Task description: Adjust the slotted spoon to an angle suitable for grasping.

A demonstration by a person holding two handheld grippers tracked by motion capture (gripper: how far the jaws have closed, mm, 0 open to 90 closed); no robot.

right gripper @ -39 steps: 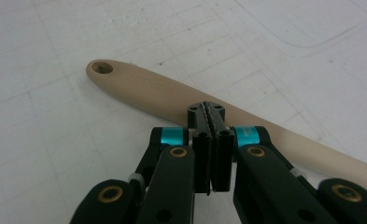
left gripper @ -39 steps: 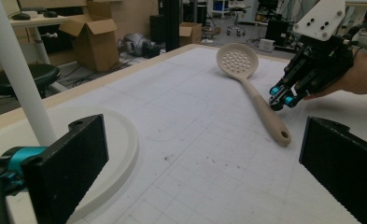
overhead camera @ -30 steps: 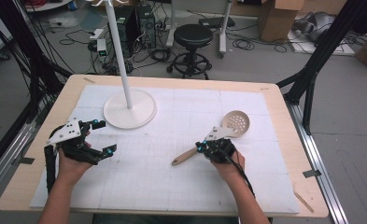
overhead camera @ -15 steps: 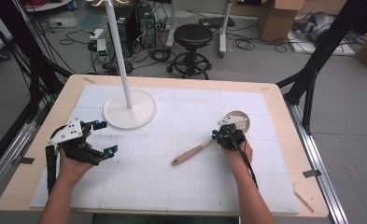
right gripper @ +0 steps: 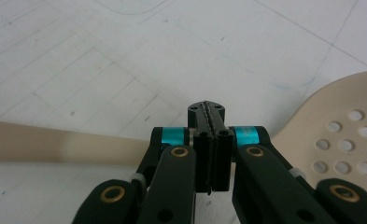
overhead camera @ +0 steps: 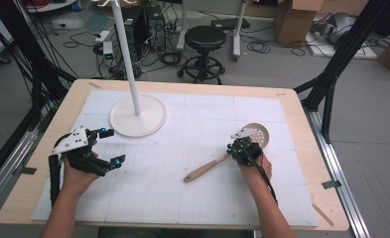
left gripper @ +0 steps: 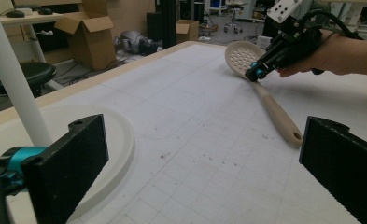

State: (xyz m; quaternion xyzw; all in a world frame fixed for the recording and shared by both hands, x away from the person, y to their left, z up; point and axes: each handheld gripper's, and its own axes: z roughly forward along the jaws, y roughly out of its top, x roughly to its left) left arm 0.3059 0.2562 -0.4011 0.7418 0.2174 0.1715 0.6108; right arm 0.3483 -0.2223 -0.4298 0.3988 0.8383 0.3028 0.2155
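Observation:
A beige slotted spoon lies on the white mat, bowl toward the far right, handle pointing near-left. My right gripper hangs over the spoon's neck, jaws shut flat against each other with nothing between them; the perforated bowl lies just right of the tips and the handle runs off left behind them. My left gripper rests at the mat's left side, open wide and empty. It faces the spoon and the right gripper.
A white stand with a round base and a tall pole sits at the far left of the mat, close to the left gripper. The wooden table edge frames the mat. A stool, cables and boxes are on the floor beyond.
My right gripper has moved right and a little farther away, from the spoon's handle to its neck by the bowl. The left gripper has stayed put.

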